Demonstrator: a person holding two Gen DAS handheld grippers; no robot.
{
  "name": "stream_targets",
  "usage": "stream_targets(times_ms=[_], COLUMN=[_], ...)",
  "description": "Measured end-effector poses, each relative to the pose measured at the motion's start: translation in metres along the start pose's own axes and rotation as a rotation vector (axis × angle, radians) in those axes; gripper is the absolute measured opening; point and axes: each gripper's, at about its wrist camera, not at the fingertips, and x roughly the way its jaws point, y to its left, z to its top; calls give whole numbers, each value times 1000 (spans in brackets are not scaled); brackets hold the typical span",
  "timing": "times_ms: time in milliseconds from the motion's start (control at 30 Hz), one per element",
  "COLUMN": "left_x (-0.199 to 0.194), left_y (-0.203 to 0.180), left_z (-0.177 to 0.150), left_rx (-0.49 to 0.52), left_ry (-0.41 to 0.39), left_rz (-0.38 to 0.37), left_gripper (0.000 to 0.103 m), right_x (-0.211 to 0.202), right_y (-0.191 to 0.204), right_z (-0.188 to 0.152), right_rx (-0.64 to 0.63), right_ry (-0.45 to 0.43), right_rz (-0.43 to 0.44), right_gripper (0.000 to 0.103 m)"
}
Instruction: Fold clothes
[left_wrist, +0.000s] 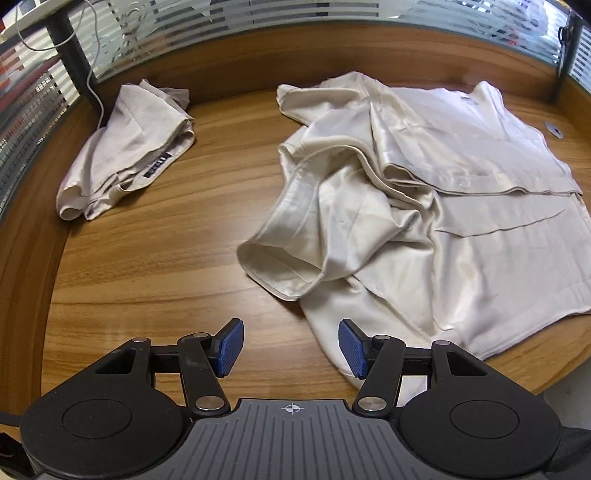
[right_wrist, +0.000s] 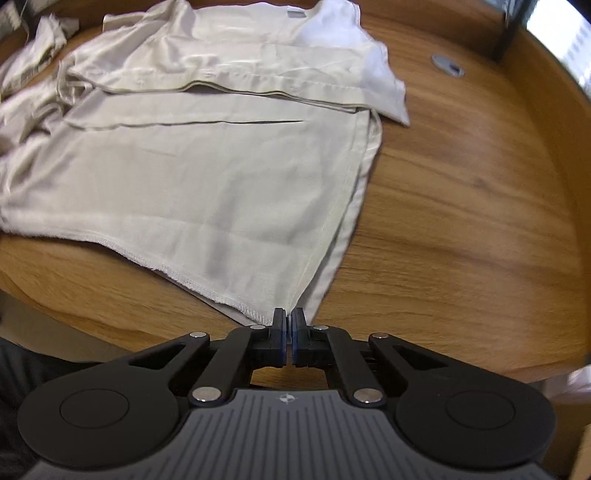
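A cream satin shirt (left_wrist: 461, 221) lies spread on the wooden table (left_wrist: 166, 258), its left side bunched with a sleeve opening towards me. My left gripper (left_wrist: 291, 347) is open above the table's near edge. Its right blue pad (left_wrist: 352, 350) hangs over the shirt's near-left hem, and mostly bare wood shows between the pads. In the right wrist view the shirt (right_wrist: 207, 177) lies flat, and its near-right hem corner runs into the tips of my right gripper (right_wrist: 288, 318), which is shut on that corner.
A second cream garment (left_wrist: 125, 155) lies folded at the back left, and it also shows in the right wrist view (right_wrist: 33, 55). A striped glass partition (left_wrist: 258, 14) rims the table. A white cable (left_wrist: 94, 85) hangs at the left. A metal grommet (right_wrist: 448, 65) sits at the back right.
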Motion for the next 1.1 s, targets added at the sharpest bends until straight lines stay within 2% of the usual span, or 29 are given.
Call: stream_targets(times_ms=[267,367,400,500,533,667,800,933,1033,1100], left_x=[-1,1,1,2,6,20,48,76,99,113], left_y=[7,6,6,5,4,-1,-6,-7,-8,-9], left_z=[0,2,5,17,24,49,76,95,109,117], left_rx=[-68,-92,-96,-99,-88,-45,44,162,270,337], left_ry=[-13,-13,-18,-43,-53,-91,-111,-118,-104,-104], left_rz=[16,31,35,40,34,13,-38,-114,-167,-190], left_gripper=[60,59,59,59,59,59,59,56,50,50], right_x=[-2,1,-1,-14,-19,-35,-46,-54,-56,-49], right_y=[-32,-37,-38,-37,-35,-18,5,34,65,89], right_z=[-5,-7,-6,2,7,26,46,63,69,71], right_rx=[-9,-17,-16,-5,-2,14,37,95,182,226], right_ry=[27,50,49,9,-10,-65,-105,-123,-126,-119], right_rz=[-112,-104,-87,-36,-25,10,27,30,45,67], right_gripper=[3,4,7,30,37,42,45,54,58,68])
